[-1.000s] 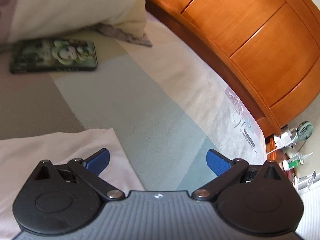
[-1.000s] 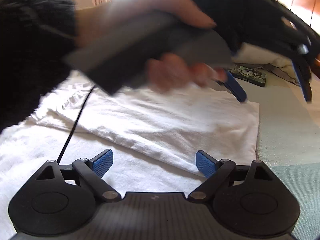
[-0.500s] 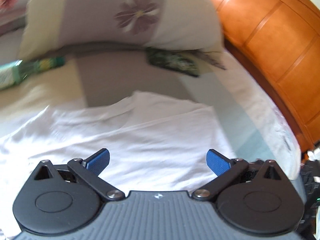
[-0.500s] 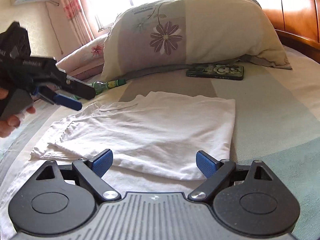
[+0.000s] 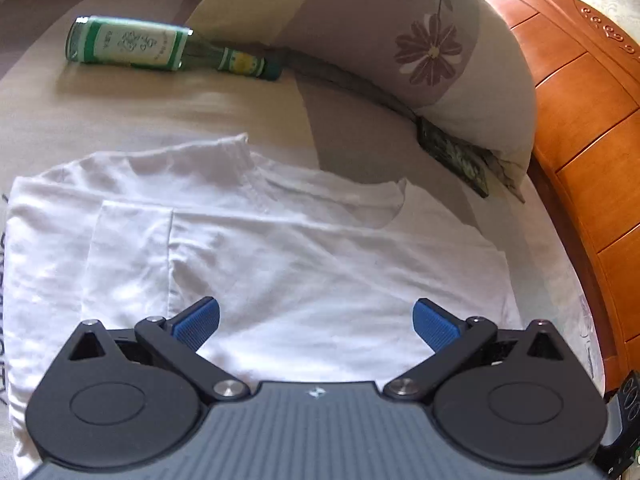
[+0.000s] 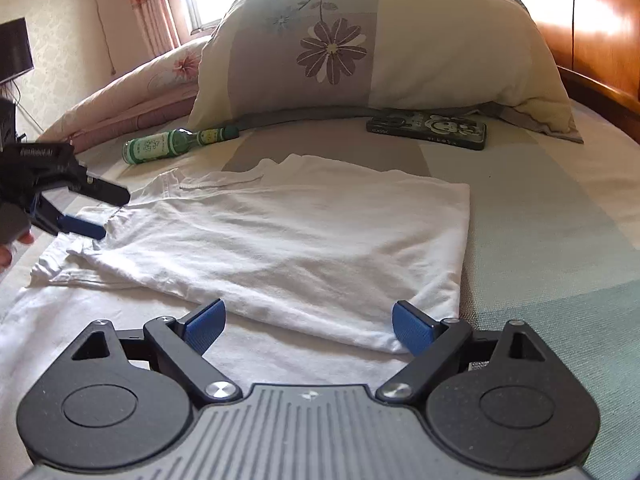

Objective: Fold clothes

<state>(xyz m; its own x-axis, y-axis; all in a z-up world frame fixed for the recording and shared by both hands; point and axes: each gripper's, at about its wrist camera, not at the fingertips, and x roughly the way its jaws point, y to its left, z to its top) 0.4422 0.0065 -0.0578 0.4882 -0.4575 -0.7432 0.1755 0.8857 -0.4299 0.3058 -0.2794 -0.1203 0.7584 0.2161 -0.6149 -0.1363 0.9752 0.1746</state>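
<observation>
A white T-shirt (image 6: 304,236) lies partly folded on the bed, one side laid over the body, collar toward the pillow. It also shows in the left wrist view (image 5: 304,264). My left gripper (image 5: 316,322) is open and empty, hovering over the shirt's sleeve side. In the right wrist view the left gripper (image 6: 92,212) sits at the shirt's left sleeve end, jaws apart. My right gripper (image 6: 308,326) is open and empty, just above the folded edge of the shirt near its hem.
A green glass bottle (image 6: 176,144) lies beyond the shirt, also in the left wrist view (image 5: 160,48). A flowered pillow (image 6: 376,44) and a dark printed tin (image 6: 428,130) sit at the head. The wooden headboard (image 5: 592,128) runs along the right.
My left gripper has swung from the shirt's right edge across to its left sleeve side, now facing the bottle and pillow. The right gripper has stayed nearly still.
</observation>
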